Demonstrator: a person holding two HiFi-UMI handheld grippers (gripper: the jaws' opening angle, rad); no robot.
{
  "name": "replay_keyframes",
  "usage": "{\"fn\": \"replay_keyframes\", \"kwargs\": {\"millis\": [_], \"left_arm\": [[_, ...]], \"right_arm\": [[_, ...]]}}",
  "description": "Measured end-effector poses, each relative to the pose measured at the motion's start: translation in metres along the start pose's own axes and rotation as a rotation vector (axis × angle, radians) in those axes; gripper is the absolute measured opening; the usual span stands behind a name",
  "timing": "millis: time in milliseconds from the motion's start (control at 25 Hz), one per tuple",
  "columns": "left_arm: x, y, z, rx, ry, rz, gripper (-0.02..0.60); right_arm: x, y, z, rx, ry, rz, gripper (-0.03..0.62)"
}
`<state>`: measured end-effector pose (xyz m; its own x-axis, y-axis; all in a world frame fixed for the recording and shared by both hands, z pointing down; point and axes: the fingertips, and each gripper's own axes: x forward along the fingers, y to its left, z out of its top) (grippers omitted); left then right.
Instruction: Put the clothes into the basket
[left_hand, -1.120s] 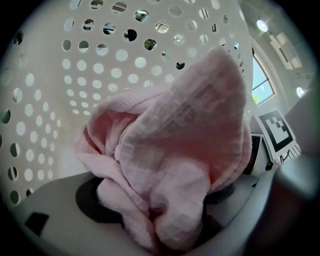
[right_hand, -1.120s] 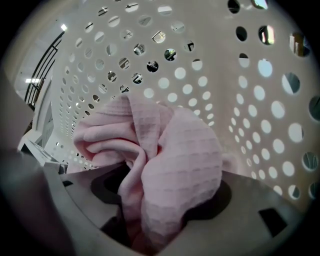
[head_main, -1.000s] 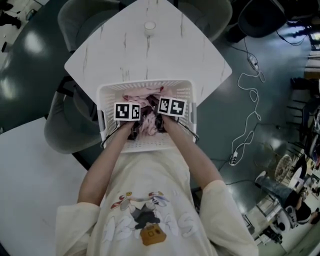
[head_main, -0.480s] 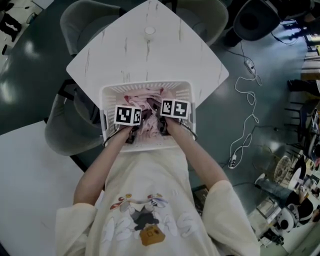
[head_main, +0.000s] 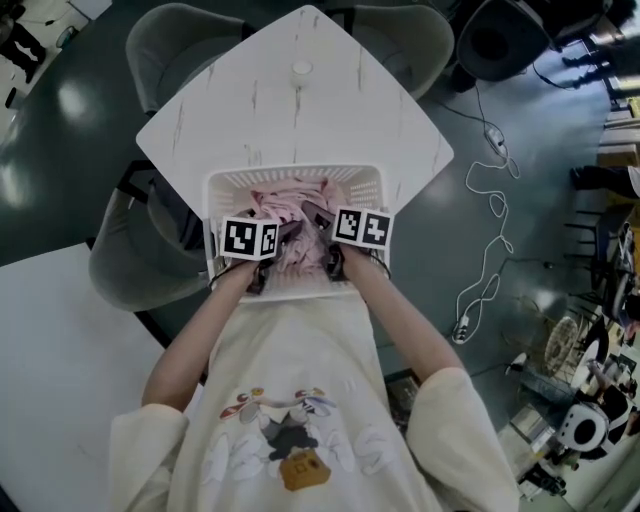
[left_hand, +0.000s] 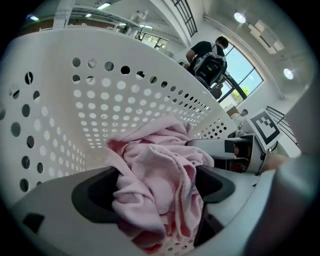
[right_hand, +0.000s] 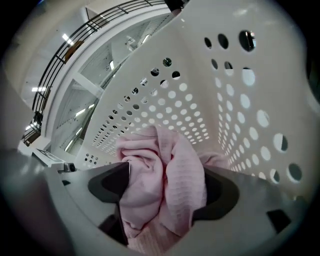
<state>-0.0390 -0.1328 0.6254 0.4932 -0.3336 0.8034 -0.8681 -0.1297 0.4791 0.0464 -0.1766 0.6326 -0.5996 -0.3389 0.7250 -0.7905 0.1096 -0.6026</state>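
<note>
drop made, grip undone

the pink garment (head_main: 288, 205) lies bunched in the laundry basket (head_main: 296, 171) on the worktop (head_main: 300, 110). the left tool (left_hand: 157, 187) stands spread around its folds; the right tool (right_hand: 165, 190) has just been opening, cloth loose between its jaws, seemingly to leave it there.

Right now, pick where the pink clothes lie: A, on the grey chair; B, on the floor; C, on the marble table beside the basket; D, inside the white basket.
D: the pink clothes lie bunched inside the perforated walls of the white basket.
</note>
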Motion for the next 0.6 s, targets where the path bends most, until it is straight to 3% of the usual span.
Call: {"fn": "replay_keyframes", "kwargs": {"millis": [320, 600], "left_arm": [[-0.027, -0.013, 0.010, -0.036, -0.086, -0.022, 0.463], [-0.047, -0.029, 0.022, -0.043, -0.156, -0.054, 0.462]], "right_arm": [[-0.026, 0.023, 0.006, 0.036, -0.052, 0.071, 0.379], [-0.043, 0.035, 0.009, 0.039, -0.087, 0.082, 0.379]]}}
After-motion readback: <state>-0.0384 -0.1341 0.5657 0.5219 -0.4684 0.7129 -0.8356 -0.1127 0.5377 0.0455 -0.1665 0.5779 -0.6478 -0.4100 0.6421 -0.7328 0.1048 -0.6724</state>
